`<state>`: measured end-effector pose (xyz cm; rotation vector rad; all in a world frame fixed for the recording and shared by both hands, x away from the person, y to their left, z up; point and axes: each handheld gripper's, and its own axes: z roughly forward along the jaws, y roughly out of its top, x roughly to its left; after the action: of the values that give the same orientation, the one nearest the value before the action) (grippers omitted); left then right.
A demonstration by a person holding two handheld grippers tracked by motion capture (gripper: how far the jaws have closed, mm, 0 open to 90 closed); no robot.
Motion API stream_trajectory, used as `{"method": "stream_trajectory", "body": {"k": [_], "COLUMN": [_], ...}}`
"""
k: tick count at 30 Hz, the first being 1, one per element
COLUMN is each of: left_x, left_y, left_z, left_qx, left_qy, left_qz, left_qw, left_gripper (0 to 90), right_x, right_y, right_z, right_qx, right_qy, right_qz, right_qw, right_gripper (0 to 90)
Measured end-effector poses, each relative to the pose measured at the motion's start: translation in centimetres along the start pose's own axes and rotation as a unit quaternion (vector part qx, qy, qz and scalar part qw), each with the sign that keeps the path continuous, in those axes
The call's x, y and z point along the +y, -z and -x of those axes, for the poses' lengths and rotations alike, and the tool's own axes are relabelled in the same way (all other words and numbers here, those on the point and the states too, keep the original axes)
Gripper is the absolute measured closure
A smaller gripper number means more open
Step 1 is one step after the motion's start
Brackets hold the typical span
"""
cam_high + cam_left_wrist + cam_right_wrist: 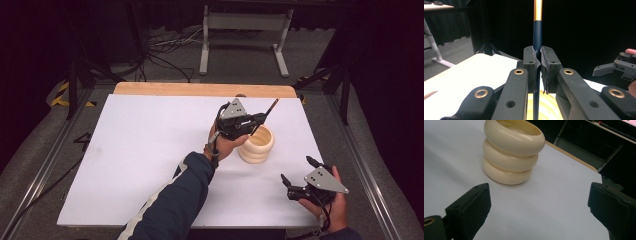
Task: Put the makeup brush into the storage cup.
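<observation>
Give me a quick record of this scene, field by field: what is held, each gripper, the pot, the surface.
held item: dark pen with gold band, upright above the pot
left gripper: shut on the pen
right gripper: open, jaws apart, holding nothing
pot: cream, three stacked rings, upright
surface: white table

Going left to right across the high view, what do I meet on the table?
Bare white table top → left tongs gripping the pen over the cream ribbed holder → right tongs, open, nearer the front edge.
</observation>
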<state>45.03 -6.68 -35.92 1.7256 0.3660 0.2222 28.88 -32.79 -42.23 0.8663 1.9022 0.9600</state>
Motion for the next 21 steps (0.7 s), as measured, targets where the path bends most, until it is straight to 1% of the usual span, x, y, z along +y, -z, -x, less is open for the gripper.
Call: {"method": "stream_trajectory", "body": {"k": [1,2,3,4,6,9,10,13,15,16,20,21], "left_x": [-0.1,-0.2,-0.2,-0.3,-0.3,-0.3,-0.4,-0.5,-0.6,-0.7,-0.9,-1.0], "left_y": [-0.2,-0.3,-0.5,-0.6,-0.8,-1.2,-1.4,-1.7,-1.9,-2.0,-2.6,-2.7], "left_z": [0.0,0.0,0.0,0.0,0.1,0.1,0.0,-0.1,-0.1,-0.2,-0.3,-0.4], "left_qx": [0.001,0.006,0.006,0.006,0.014,0.016,0.010,0.008,0.005,0.004,0.005,0.006], "left_qy": [0.001,-0.003,-0.002,-0.005,-0.009,-0.012,-0.010,-0.013,-0.007,-0.008,-0.007,-0.009], "left_qz": [-0.001,-0.001,-0.002,-0.001,-0.007,-0.013,-0.011,-0.016,-0.014,-0.017,-0.023,-0.027], "left_qw": [1.0000,1.0000,1.0000,1.0000,0.9998,0.9997,0.9998,0.9998,0.9999,0.9998,0.9997,0.9996], "left_gripper": [82.9,82.9,82.9,82.9,82.9,82.8,82.9,82.9,82.8,82.8,82.8,82.8], "right_x": [0.0,0.0,0.0,0.0,0.0,0.0,0.0,0.0,0.0,0.0,-0.1,-0.1], "right_y": [0.0,0.0,0.0,0.0,0.0,0.0,0.1,0.1,0.0,0.0,0.0,0.0], "right_z": [0.0,0.0,0.0,0.0,0.0,0.0,0.1,0.1,0.1,0.1,0.1,0.2], "right_qx": [0.000,0.000,0.000,0.000,0.000,-0.001,-0.001,0.000,0.000,0.000,0.001,0.001], "right_qy": [0.000,0.000,0.000,0.000,0.000,0.000,-0.001,-0.002,-0.004,-0.005,-0.005,-0.004], "right_qz": [0.000,-0.001,-0.001,-0.001,-0.001,0.000,0.001,0.001,0.001,0.000,0.001,0.001], "right_qw": [1.0000,1.0000,1.0000,1.0000,1.0000,1.0000,1.0000,1.0000,1.0000,1.0000,1.0000,1.0000], "right_gripper": [5.2,5.3,5.3,5.3,5.3,5.2,5.3,5.3,5.3,5.3,5.3,5.3]}}
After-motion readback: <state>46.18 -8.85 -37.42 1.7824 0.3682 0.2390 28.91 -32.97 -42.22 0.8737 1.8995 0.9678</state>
